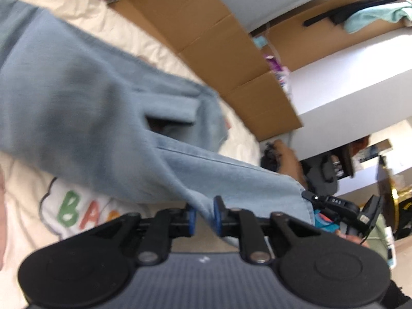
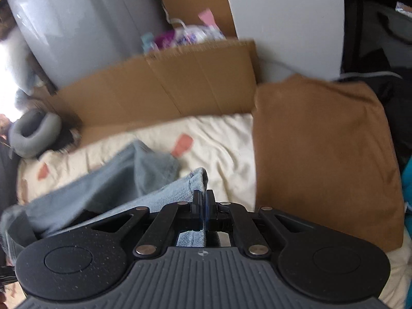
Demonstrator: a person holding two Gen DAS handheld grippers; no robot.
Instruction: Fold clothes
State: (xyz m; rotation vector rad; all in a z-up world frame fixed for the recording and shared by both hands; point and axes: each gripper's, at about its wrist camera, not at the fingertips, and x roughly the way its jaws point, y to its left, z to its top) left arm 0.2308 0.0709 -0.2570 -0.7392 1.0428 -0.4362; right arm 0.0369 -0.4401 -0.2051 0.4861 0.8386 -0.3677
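Landmark: jeans (image 1: 108, 108), light blue denim, spread across a cream bed sheet (image 1: 144, 41) with pink patches.

Left view, left to right:
- Printed letters "BA" (image 1: 74, 212) on the sheet, just below the jeans' near edge.
- Jeans fill the left and middle, blurred; a dark slit like a pocket opening shows mid-cloth.
- Left hand-held gripper (image 1: 204, 217): jaws slightly parted, a fold of the jeans hangs in the gap. Blue pads (image 1: 217, 215) sit beside the cloth; cannot tell if they press it.
- Flattened cardboard (image 1: 221, 49) stands beyond the jeans along the bed's far edge.
- The other gripper unit, black, is at the jeans' right corner, with a hand under it.

Right view, left to right:
- Grey ring cushion (image 2: 32, 135) on the bed, beyond the jeans' left end.
- Jeans (image 2: 123, 180) are lifted and bunched, trailing left from the jaws.
- Right hand-held gripper (image 2: 204, 209): closed, clamped on a hem edge of the jeans; denim also shows behind the jaws.
- Brown garment (image 2: 324, 154), folded flat on the sheet, right of the jeans, apart from them.
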